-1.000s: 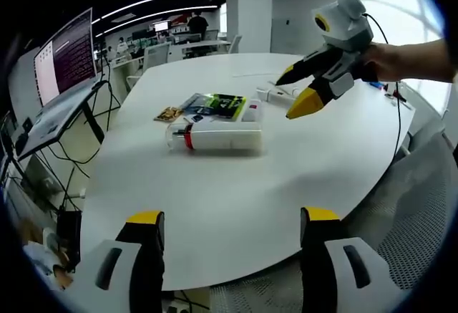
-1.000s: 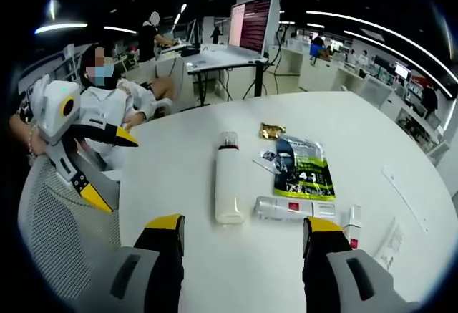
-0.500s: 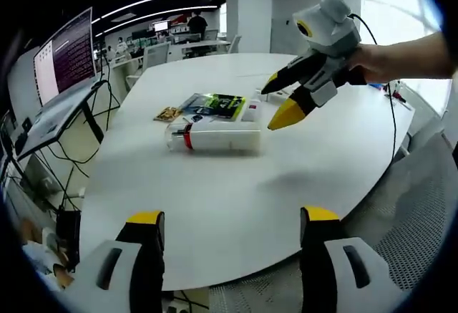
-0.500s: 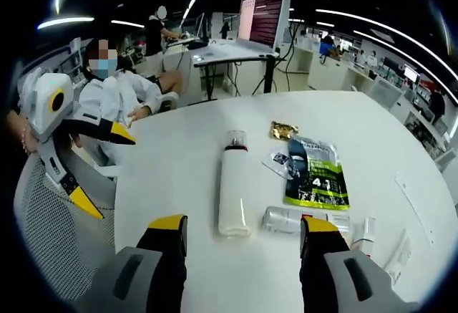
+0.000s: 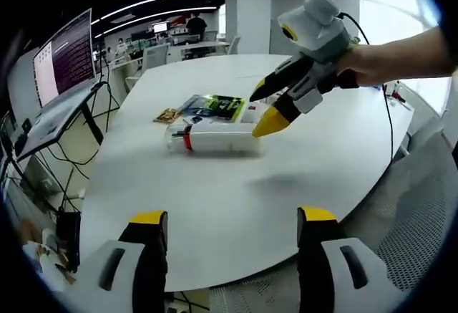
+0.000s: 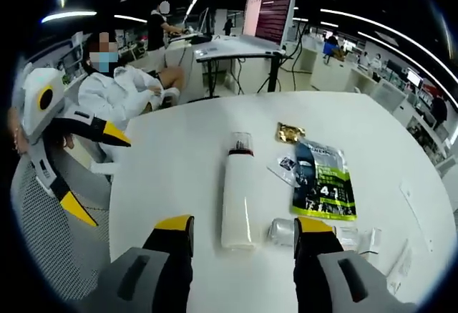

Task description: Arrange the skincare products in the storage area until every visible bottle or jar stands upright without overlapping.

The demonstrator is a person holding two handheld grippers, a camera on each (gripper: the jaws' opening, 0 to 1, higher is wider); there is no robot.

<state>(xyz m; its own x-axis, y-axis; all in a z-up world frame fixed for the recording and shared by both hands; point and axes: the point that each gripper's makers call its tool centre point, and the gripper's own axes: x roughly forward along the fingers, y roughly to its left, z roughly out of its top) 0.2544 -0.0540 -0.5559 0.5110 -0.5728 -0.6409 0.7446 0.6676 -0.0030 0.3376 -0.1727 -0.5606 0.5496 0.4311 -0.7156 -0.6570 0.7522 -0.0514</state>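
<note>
Flat on its side mid-desk (image 6: 179, 155), white bottle (image 6: 237, 197). Right gripper (image 6: 242, 228) jaws apart, just over its base end. Left gripper (image 5: 227, 220) jaws apart, near desk edge, well short.

White bottle (image 6: 238, 197), clear cap, red band at neck (image 5: 188, 140). Green-and-black printed sachet (image 6: 320, 181); small gold packet (image 6: 290, 132); clear tube (image 6: 285, 231) with red label. Table (image 5: 236, 191) plain white. Right gripper (image 5: 263, 107): grey-white body, black jaws, yellow tips. Left gripper (image 6: 91, 172): same colours.
</note>
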